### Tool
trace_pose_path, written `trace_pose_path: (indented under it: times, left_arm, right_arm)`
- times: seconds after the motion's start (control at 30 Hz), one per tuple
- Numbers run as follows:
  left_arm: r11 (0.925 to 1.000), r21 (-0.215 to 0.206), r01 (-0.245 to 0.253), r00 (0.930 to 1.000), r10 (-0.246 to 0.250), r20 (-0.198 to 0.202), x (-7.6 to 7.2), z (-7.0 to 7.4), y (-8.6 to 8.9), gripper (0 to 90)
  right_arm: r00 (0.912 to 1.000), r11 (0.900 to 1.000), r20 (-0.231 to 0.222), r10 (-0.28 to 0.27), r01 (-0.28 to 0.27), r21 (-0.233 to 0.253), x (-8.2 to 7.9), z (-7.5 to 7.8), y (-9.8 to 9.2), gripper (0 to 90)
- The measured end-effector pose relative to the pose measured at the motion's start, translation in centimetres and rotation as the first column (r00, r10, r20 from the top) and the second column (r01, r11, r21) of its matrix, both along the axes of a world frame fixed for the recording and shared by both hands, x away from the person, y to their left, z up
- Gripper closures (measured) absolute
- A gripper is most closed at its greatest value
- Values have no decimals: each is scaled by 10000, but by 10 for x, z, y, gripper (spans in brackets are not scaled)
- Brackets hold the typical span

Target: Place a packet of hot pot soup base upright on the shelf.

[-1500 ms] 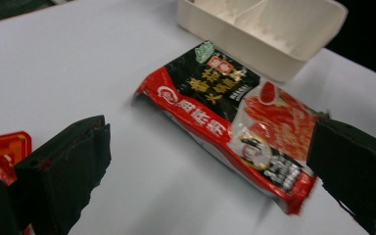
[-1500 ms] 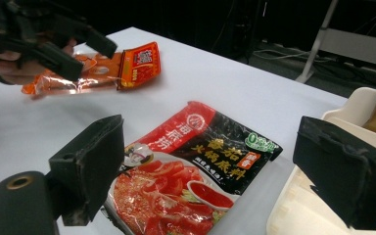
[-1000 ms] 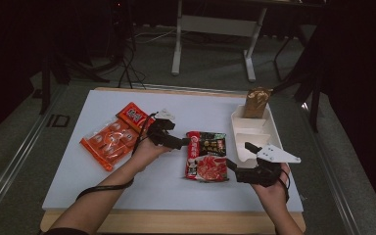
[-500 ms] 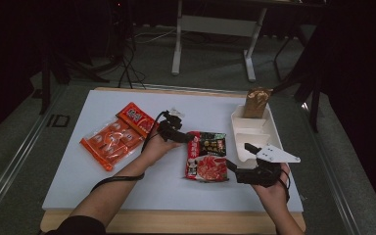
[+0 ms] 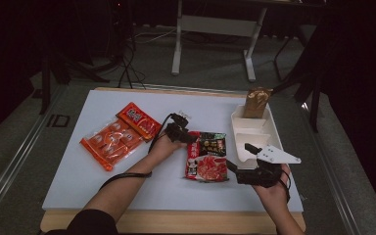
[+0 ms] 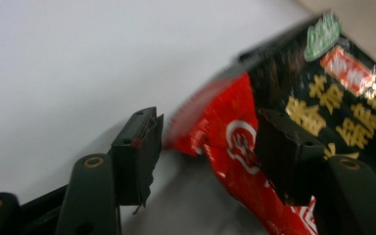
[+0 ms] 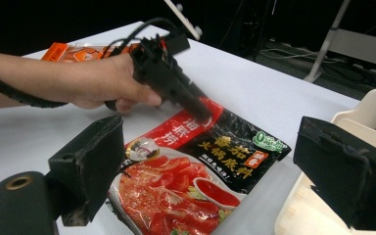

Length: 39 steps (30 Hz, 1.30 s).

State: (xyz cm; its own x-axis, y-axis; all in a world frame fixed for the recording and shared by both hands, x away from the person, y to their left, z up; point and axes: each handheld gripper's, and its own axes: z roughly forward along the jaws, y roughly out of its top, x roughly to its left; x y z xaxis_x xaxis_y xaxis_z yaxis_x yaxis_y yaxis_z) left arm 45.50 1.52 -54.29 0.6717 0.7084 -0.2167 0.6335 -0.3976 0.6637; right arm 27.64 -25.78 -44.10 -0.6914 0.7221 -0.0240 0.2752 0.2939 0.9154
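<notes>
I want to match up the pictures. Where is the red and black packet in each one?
High view: the packet lies mid-table, between the two hands.
Left gripper view: packet at right, its corner between the open jaws.
Right gripper view: packet at centre, beyond the jaws.
Shared landmark: the left hand-held gripper at the packet's top corner, also in the right gripper view.

sauce packet (image 7: 196, 181) | Chinese print: 番茄火锅底料 | red band: 海底捞, partly hidden
</notes>
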Motion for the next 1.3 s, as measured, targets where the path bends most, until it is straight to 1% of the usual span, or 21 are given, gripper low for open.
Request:
trace_pose_path:
  times: [0.1,0.17,0.2,0.23,0.27,0.33,0.4,0.47,0.57,0.7,0.73,0.77,0.83,0.93,1.07,1.13,1.2,1.23,1.27,1.3]
  left_arm:
    - [9998,-198,-23,10000,21,-91,-1,-1,0,511]
    - [9998,-200,0,9999,-4,-168,-1,-1,-1,553]
    - [9998,-205,37,9996,-43,-291,-1,0,-2,576]
    - [9997,-234,6,9991,-15,-417,-1,0,-3,624]
    - [9998,-190,-10,9990,2,-456,-2,0,-3,646]
    - [9997,-161,-163,9986,155,-514,-3,1,-4,718]
    - [9995,-201,-239,9980,227,-591,-3,1,-3,768]
    - [9999,-46,-162,9989,159,-443,-4,3,-4,791]
    - [9998,-26,-188,9992,187,-356,-6,8,-4,822]
    - [9992,-288,-275,9994,269,-220,-12,17,-1,841]
    - [9986,-397,-346,9991,337,-246,-13,19,1,844]
    - [9984,-476,-317,9993,308,-195,-14,22,2,847]
    - [9981,-560,-272,9996,270,-46,-19,28,5,848]
    - [9986,-516,-93,9990,114,425,-26,36,6,849]
    - [9970,-779,-46,9981,94,611,-34,46,10,852]
    - [9962,-869,15,9966,57,822,-39,52,11,854]
    - [9955,-950,71,9951,23,984,-43,58,12,856]
    - [9944,-1056,106,9949,1,1008,-45,62,13,856]
    - [9930,-1175,143,9942,-16,1071,-47,64,13,858]
    - [9930,-1172,169,9934,-34,1145,-50,67,13,859]
  right_arm:
    - [10000,10000,-55,6,-5,51,0,0,-1,130]
    - [10000,10000,-60,9,-8,36,0,0,-1,130]
    - [10000,10000,-54,16,-16,44,0,0,0,130]
    - [10000,10000,-50,20,-20,29,0,0,0,130]
    - [10000,10000,-32,16,-16,0,0,0,0,130]
    - [10000,10000,-55,27,-27,0,1,0,0,130]
    - [10000,10000,-60,24,-24,-29,1,-1,0,131]
    - [9999,10000,-122,9,-9,-11,2,-1,0,131]
    - [9999,10000,-142,-18,18,-11,3,-2,0,131]
    - [9999,10000,-117,-35,35,-21,3,-2,0,131]
    - [9999,10000,-114,-32,32,-13,3,-2,0,130]
    - [9999,10000,-108,-29,29,-18,3,-2,0,130]
    - [10000,10000,-67,-46,46,-28,2,-1,0,130]
    - [10000,10000,16,-86,86,51,2,0,0,131]
    - [9998,9997,125,-137,134,191,1,4,-3,131]
    - [9998,9995,106,-189,186,245,2,5,-5,128]
    - [9999,9995,63,-95,93,304,2,6,-6,102]
    - [9999,9992,44,-99,97,390,2,6,-7,102]
    - [10000,9993,16,-70,70,365,2,7,-8,102]
    - [9998,9994,150,-116,111,330,2,7,-8,102]
